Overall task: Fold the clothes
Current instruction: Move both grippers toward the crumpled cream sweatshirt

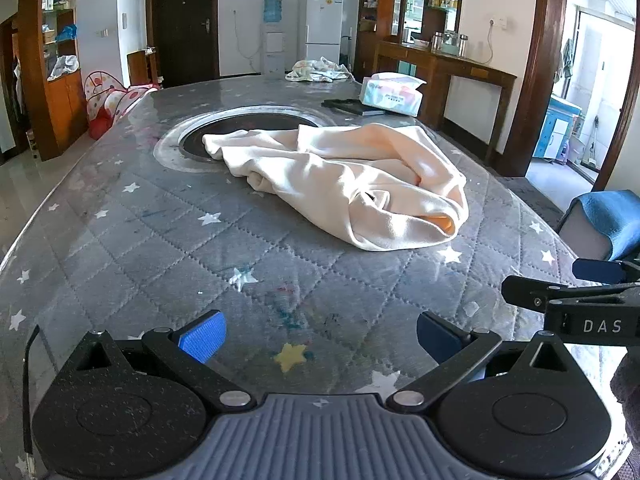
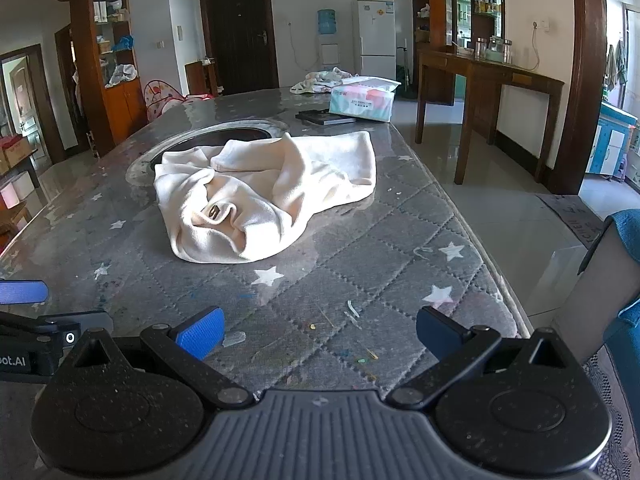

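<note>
A crumpled cream garment [image 1: 340,184] lies in a heap on the grey star-quilted table [image 1: 168,248], partly over a round dark inset. It also shows in the right wrist view [image 2: 260,200], with a small label facing up. My left gripper [image 1: 320,340] is open and empty, well short of the garment near the front edge. My right gripper [image 2: 318,336] is open and empty, also short of the garment. The right gripper shows at the right edge of the left wrist view [image 1: 576,288].
A tissue box [image 1: 392,94] and a flat dark object [image 1: 352,106] sit at the table's far right. Another bundle of cloth [image 1: 318,70] lies at the far end. A blue chair [image 2: 624,264] stands at the right. The table's right edge [image 2: 480,240] drops to the tiled floor.
</note>
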`<state>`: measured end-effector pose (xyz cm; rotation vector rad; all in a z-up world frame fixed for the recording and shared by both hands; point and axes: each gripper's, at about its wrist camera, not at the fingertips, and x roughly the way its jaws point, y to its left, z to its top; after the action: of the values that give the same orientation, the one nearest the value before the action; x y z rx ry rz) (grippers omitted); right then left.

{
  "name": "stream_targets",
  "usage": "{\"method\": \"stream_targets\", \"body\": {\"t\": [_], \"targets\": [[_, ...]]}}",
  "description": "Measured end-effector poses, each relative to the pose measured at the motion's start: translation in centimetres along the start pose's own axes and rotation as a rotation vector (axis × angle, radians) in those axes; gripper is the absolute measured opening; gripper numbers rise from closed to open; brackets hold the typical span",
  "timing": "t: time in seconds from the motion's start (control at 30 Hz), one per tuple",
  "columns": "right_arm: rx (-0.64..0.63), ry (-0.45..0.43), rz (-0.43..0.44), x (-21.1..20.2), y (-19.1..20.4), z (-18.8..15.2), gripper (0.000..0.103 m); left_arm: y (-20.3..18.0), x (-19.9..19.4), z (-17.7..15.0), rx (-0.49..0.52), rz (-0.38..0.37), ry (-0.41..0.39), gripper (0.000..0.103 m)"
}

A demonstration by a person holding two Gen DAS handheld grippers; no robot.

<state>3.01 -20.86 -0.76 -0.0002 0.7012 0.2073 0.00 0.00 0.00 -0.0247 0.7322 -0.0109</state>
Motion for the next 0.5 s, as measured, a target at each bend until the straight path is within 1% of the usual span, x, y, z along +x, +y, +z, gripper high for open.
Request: {"method": "stream_targets", "body": {"t": [0.1, 0.2, 0.3, 0.5], "targets": [[0.0, -0.003, 0.005, -0.03, -0.05, -0.03, 0.103, 0.05, 0.0, 0.03, -0.011, -0.006, 0.007, 0.103], [0.002, -0.005, 0.011, -0.2, 0.03, -0.03, 0.103, -0.38, 0.01, 0.26, 0.001, -0.009, 0.022, 0.103], [0.007, -0.005, 0.014, -0.73, 0.26, -0.04, 0.103, -0.12, -0.35, 0.06, -0.007, -0.015, 0.0, 0.103], [0.011, -0.004, 0.019, -1.0, 0.36, -0.25, 0.103, 0.02, -0.7, 0.3, -0.019, 0.0, 0.012, 0.103]]}}
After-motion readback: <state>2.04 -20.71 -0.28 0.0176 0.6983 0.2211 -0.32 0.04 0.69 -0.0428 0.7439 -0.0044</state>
